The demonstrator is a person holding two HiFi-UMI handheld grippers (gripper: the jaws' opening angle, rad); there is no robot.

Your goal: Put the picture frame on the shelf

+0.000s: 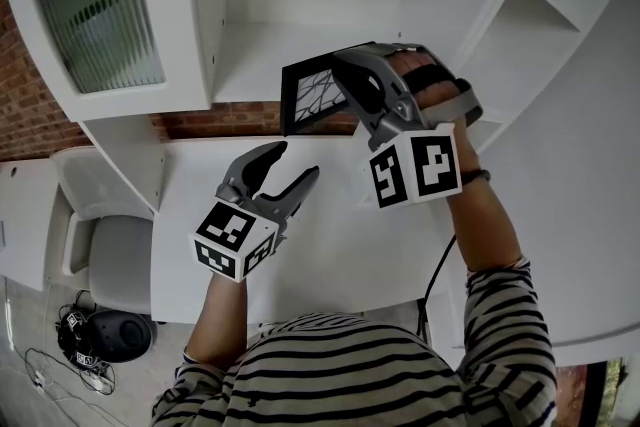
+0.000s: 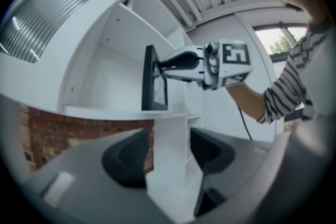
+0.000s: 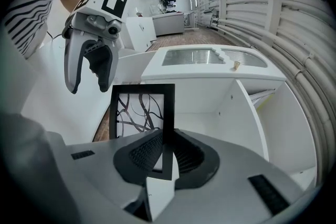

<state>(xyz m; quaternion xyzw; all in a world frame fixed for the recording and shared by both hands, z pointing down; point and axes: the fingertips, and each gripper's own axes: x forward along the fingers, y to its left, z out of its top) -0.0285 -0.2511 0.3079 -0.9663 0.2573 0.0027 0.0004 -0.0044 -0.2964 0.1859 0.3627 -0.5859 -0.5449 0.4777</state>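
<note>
A black picture frame (image 1: 312, 95) with a line drawing stands upright at the front edge of the white shelf (image 1: 260, 50). My right gripper (image 1: 352, 85) is shut on the frame's right edge. In the right gripper view the picture frame (image 3: 140, 113) is pinched between the dark pads (image 3: 140, 157). From the left gripper view the picture frame (image 2: 152, 84) is seen edge-on on the shelf board (image 2: 126, 112), with the right gripper (image 2: 163, 66) clamped on it. My left gripper (image 1: 296, 165) hovers open over the desk below the shelf, nothing between its fingers (image 2: 126, 157).
The white cabinet has a ribbed glass door (image 1: 95, 10) swung open at the left and open cubbies (image 1: 530, 15) at the right. A white desk top (image 1: 330, 245) lies below. A brick wall (image 1: 30, 105) shows behind. A grey chair (image 1: 105, 245) and dark gear (image 1: 110, 335) are at the left.
</note>
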